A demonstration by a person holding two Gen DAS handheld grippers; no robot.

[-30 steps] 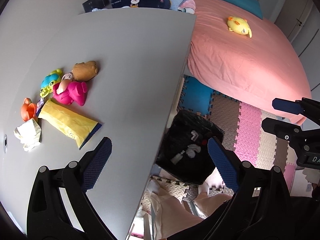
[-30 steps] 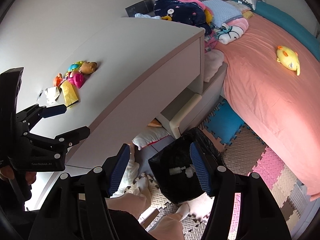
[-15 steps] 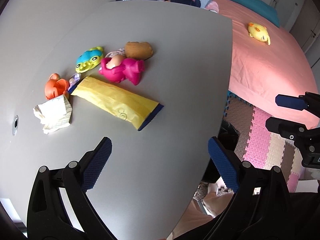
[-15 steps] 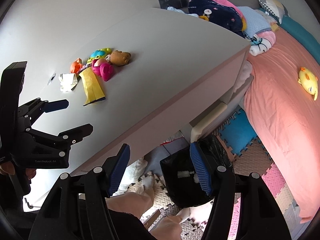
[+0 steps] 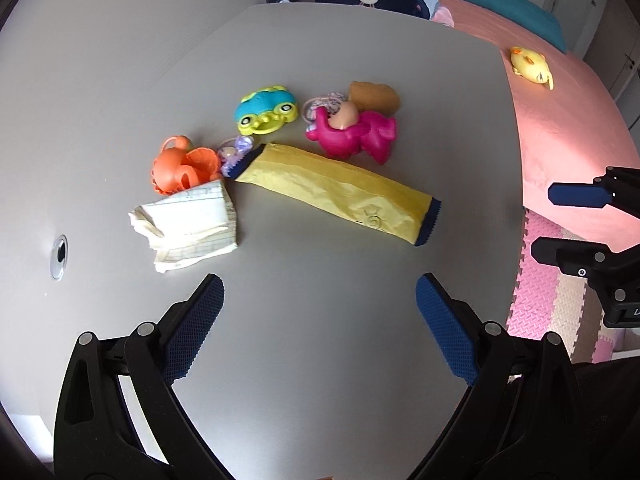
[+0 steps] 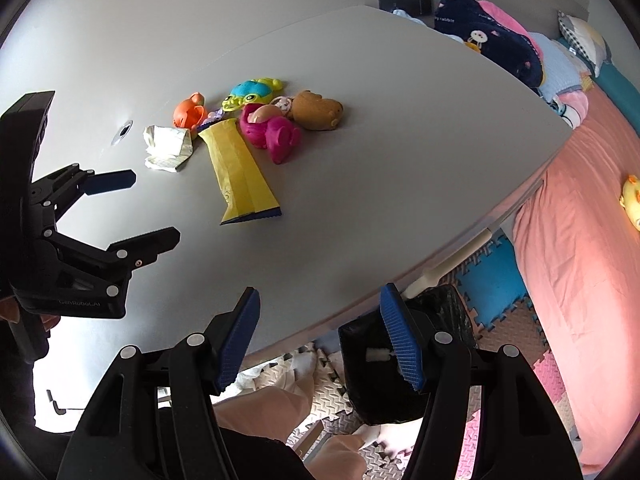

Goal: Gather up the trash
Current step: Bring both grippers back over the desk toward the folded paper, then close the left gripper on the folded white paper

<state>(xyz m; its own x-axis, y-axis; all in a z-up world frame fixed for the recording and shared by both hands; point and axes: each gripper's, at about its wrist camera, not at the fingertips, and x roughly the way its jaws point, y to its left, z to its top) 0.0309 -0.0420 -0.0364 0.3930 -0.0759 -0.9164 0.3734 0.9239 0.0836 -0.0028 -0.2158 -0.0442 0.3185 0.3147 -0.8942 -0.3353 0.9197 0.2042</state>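
Bare desk [image 5: 320,360] under open left gripper [image 5: 320,312], wrapper [image 5: 336,194] ahead

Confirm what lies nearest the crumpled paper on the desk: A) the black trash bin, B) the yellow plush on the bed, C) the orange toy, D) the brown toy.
C: the orange toy sits right against the top edge of the crumpled paper, while the brown toy lies well across the cluster.
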